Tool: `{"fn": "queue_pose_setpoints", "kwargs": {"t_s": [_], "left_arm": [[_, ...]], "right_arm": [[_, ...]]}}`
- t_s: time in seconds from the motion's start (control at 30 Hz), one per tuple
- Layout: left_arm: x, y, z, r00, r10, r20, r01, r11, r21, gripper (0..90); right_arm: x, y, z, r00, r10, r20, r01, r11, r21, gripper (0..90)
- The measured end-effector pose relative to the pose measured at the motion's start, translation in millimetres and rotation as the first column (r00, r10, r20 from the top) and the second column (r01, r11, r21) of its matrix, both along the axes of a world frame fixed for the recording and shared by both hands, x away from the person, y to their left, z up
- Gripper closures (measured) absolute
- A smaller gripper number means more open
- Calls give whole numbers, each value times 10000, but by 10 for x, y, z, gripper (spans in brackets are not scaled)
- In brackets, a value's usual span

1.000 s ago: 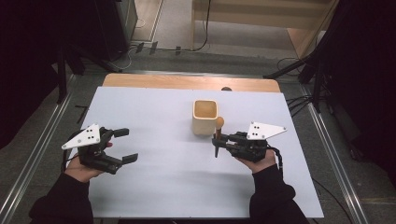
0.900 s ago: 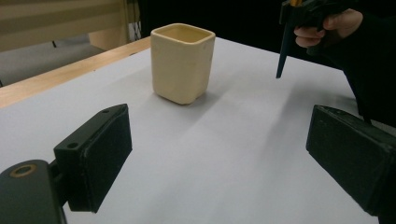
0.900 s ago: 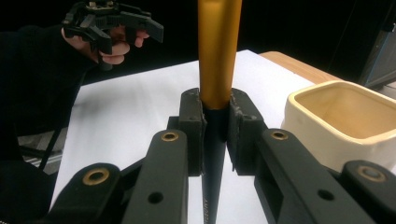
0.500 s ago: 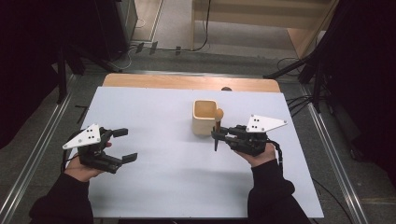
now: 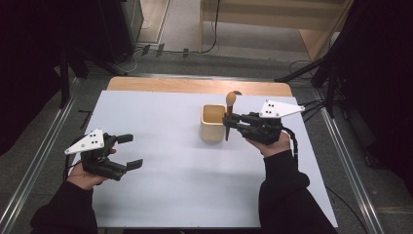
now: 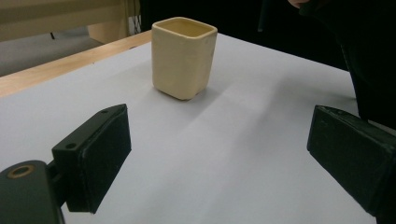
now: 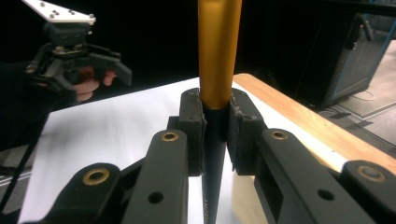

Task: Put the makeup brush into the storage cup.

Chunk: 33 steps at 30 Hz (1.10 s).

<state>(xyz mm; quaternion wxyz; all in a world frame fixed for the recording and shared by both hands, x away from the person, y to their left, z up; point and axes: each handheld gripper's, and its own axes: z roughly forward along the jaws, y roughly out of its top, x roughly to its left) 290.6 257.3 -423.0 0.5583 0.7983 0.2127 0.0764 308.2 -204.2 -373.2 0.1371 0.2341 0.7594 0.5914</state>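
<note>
One brush [image 5: 229,114] clamped upright in my right gripper [image 5: 229,124] fingers beside cup [image 5: 213,124]; left gripper [image 5: 130,151] fingers wide, empty. Risk: misaligned descent, tip catches rim, cup tips.

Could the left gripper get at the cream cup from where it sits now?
Probably yes. The left gripper is open and faces the cream cup across bare white table. The right gripper, shut on a brush, hangs beside the cup's far side.
</note>
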Motion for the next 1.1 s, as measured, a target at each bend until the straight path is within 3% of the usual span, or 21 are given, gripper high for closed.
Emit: {"fn": "queue_pose_setpoints", "kwargs": {"t_s": [0.37,0.7,0.9,1.1], "left_arm": [[-4,4,2,10000,34,69,-33,10000,-62,64],[-3,0,3,10000,-88,-21,88,9999,-92,64],[-5,22,8,10000,10,99,-8,9998,-175,66],[-1,17,2,10000,-35,47,36,10000,-77,65]], "right_arm": [[242,15,130,9994,-354,-20,355,9988,344,790],[460,84,212,9963,-855,88,851,9958,335,790],[557,123,167,9936,-1131,78,1127,9930,362,789],[647,127,93,9895,-1439,-107,1443,9862,805,789]]}}
